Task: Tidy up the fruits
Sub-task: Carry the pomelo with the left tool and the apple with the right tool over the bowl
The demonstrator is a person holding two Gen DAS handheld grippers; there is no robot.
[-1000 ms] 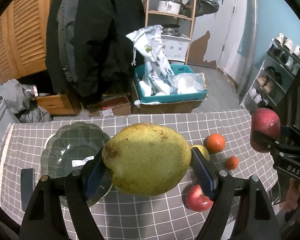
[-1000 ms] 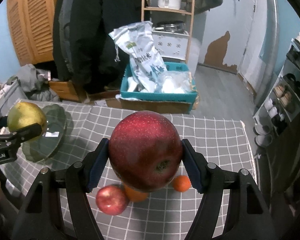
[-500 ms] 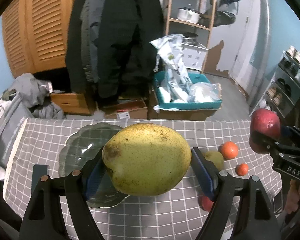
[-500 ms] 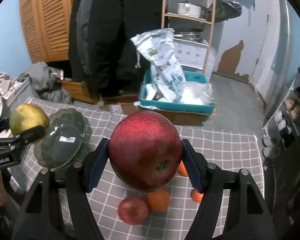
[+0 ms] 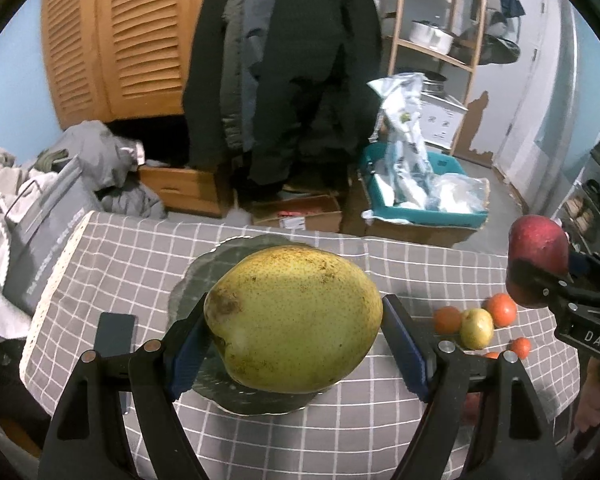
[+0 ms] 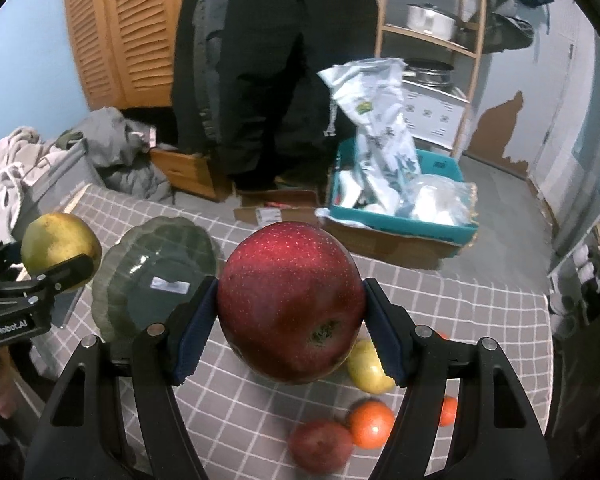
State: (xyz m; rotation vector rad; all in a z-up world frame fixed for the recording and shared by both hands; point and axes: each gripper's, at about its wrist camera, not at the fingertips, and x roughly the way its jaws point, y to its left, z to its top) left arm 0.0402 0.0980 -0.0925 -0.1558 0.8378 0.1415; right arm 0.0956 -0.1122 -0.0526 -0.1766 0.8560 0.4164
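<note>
On the checked cloth (image 5: pixel 140 248) the plate (image 6: pixel 140 280) waits; your left gripper (image 5: pixel 296 340) clamps the pear (image 5: pixel 296 316), your right gripper (image 6: pixel 290 320) the apple (image 6: pixel 290 300), both lifted for delivery.

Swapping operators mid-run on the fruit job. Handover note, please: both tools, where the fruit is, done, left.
Left tool: shut on the large yellow-green pear, held above the dark green plate.
Right tool: shut on the big red apple, above the checked tablecloth, to the right of the plate.
Plate: no fruit on it that either view shows; only a white label.
On the cloth, loose: a small yellow pear, a small red apple, several oranges.
Done: two fruits picked up.
Left: probably set both on the plate, then collect the loose ones.
</note>
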